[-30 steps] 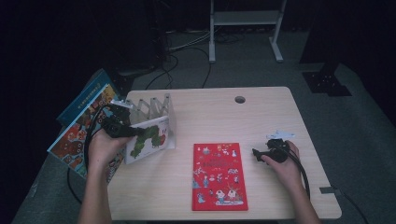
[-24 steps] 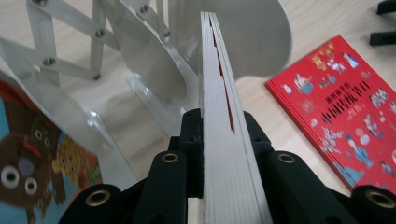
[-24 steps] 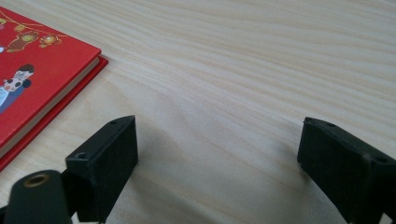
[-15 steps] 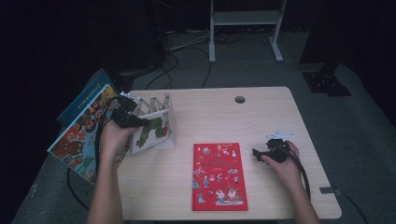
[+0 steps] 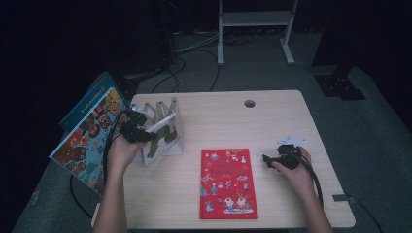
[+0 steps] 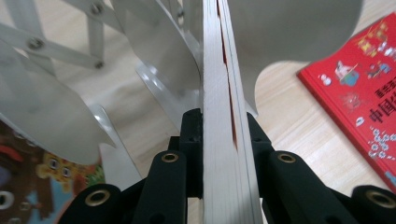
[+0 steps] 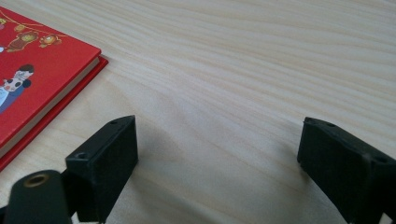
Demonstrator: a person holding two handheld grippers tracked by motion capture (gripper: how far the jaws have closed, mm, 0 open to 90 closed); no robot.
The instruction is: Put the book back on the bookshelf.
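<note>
My left gripper point(image 5: 145, 135) is shut on a white picture book point(image 5: 163, 140) with a green caterpillar on its cover. It holds the book on edge at the metal folding book rack point(image 5: 164, 108). In the left gripper view the book's page edge point(image 6: 218, 84) runs away between the jaws, and rounded metal dividers point(image 6: 163, 42) stand on both sides of it. A red picture book point(image 5: 227, 182) lies flat at the table's front middle. To its right my right gripper point(image 5: 266, 159) rests on the table, open, with bare wood between its jaws point(image 7: 219, 144). The red book's corner point(image 7: 32, 70) lies to their left.
Two large colourful books point(image 5: 85, 138) lean off the table's left edge. A cable hole point(image 5: 249, 103) sits at the far middle of the tabletop. Behind the table, cables and a white stand point(image 5: 255, 19) are on the dark floor.
My left hand has carried the white book down and a little to the right, further in among the rack's dividers. The right hand has stayed in place.
</note>
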